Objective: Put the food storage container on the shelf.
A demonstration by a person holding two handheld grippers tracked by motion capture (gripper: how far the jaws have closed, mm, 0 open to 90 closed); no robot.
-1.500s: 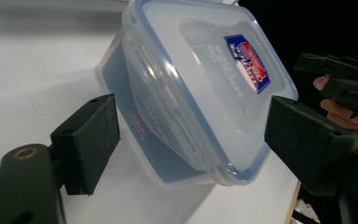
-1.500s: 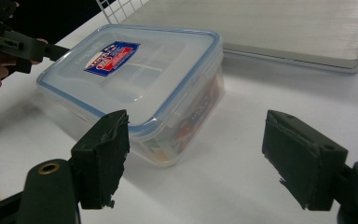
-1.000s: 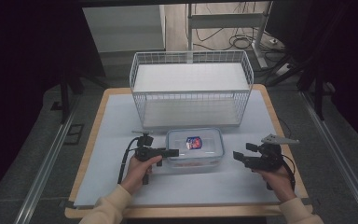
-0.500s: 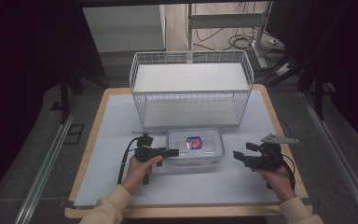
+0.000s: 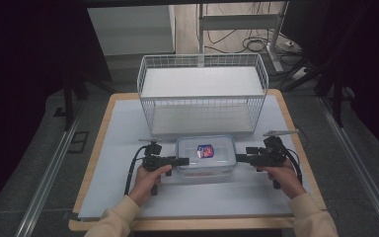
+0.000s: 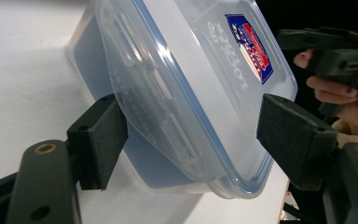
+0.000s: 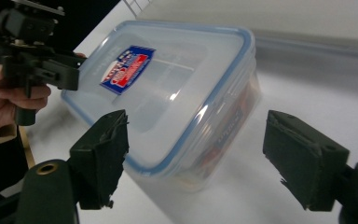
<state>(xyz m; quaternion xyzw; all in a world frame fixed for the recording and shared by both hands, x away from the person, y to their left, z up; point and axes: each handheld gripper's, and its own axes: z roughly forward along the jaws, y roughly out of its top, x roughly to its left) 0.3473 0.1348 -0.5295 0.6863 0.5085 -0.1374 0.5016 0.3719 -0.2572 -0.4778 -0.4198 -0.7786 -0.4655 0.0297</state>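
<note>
Container (image 5: 206, 159), lidded and clear with a red-and-blue label, sits on the white table (image 5: 118, 128) just before a wire basket (image 5: 202, 94). Its left end lies between the left gripper (image 6: 191, 140)'s jaws, which have just been closing, one pad touching the wall. The right gripper (image 7: 196, 158), jaws spread, faces its other end, apart.

- L gripper (image 5: 183, 161) held level in person's left hand (image 5: 148, 177), jaws pointing inward; they've just been closing, one pad touching, the other still off.
- R gripper (image 5: 239, 159) level in right hand (image 5: 280, 174), jaws apart, facing L across the gap.
</note>
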